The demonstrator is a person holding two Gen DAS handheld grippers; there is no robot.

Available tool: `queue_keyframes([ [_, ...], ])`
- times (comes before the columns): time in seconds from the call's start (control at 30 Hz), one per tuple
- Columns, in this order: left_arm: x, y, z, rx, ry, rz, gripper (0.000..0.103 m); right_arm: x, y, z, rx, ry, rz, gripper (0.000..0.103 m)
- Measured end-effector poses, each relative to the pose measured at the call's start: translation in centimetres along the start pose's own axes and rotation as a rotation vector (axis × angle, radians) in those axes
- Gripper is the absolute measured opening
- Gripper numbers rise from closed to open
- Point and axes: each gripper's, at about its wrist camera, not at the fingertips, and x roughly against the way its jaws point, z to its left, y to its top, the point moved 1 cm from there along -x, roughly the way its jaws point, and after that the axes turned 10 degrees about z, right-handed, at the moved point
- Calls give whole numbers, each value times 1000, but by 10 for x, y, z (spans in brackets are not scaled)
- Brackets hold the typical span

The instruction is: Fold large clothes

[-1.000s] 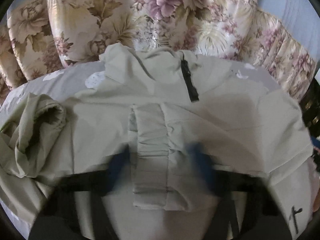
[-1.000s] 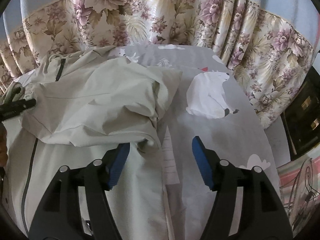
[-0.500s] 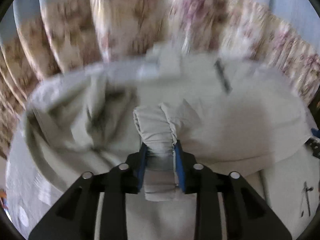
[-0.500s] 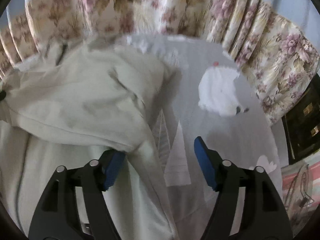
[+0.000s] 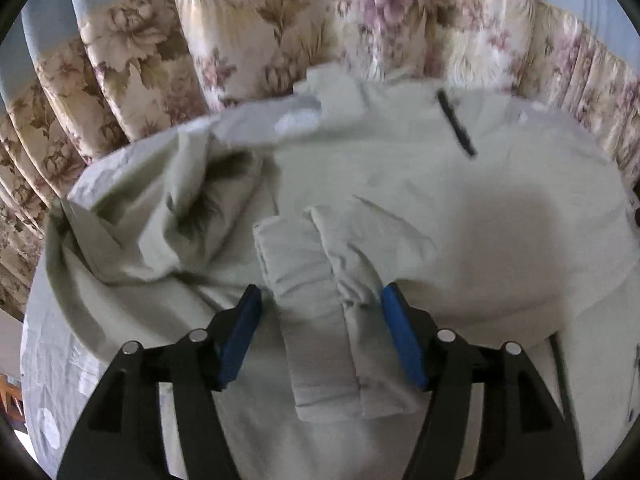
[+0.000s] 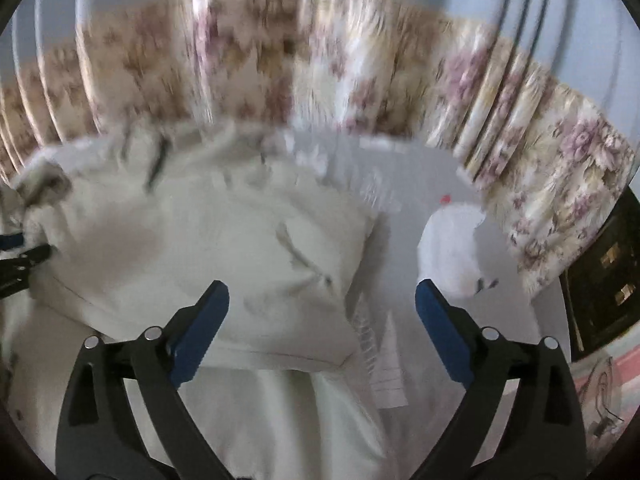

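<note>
A pale green jacket (image 5: 420,184) with a dark zipper (image 5: 456,124) lies spread on the bed. One sleeve is folded across its body, and the elastic cuff (image 5: 316,300) lies between the blue pads of my left gripper (image 5: 320,292). Those jaws are opening and the pads stand off the cloth. In the blurred right wrist view, my right gripper (image 6: 321,286) hovers over the jacket's folded right edge (image 6: 280,280). Its jaws are opening wide, with the fold beneath them and no grip on it. The other sleeve (image 5: 200,208) lies crumpled at the left.
The bed has a grey sheet (image 6: 400,216) printed with a white polar bear (image 6: 452,248). Floral curtains (image 5: 280,24) hang close behind the bed. My left gripper's finger (image 6: 24,256) shows at the left edge of the right wrist view. Dark furniture (image 6: 600,280) stands at the right.
My left jaws pinched the cuff half a second ago and now stand apart from it. My right jaws have widened, and that gripper has shifted left over the jacket's folded edge.
</note>
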Motion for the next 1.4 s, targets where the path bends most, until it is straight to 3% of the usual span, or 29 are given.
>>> queue_keyframes([
  [0.07,14,-7,11,28,-39,-39,64,-24,-10,1,26,-51,81,93],
  [0.2,59,-10,47,74,-33,-143,65,-10,-30,-11,-14,-6,38,94],
  [0.33,85,-4,110,143,64,-193,67,12,-37,-24,-39,-8,-6,95],
  [0.4,84,-1,150,209,133,-196,74,17,-37,-25,-48,-4,-13,97],
  [0.53,74,8,194,214,158,-188,74,18,-37,-24,-46,-1,-7,97],
  [0.7,72,18,178,176,70,-176,76,14,-32,-13,-36,12,-5,97],
  [0.77,71,19,155,154,30,-181,82,12,-30,-8,-38,25,-1,97],
  [0.9,48,31,112,86,31,-138,83,7,-26,2,-22,37,6,97],
  [1.0,16,43,90,32,85,-61,82,8,-24,4,-13,45,4,97],
  [1.03,2,47,89,32,90,-23,60,8,-23,4,-15,47,3,97],
  [1.07,-11,50,93,48,80,24,19,9,-23,2,-16,51,1,97],
  [1.1,-17,52,100,76,71,54,17,10,-24,1,-18,50,-1,97],
  [1.13,-14,54,108,109,58,38,10,11,-25,-1,-21,50,-4,97],
  [1.4,94,62,212,348,165,-231,6,13,-31,-23,-81,62,-15,97],
])
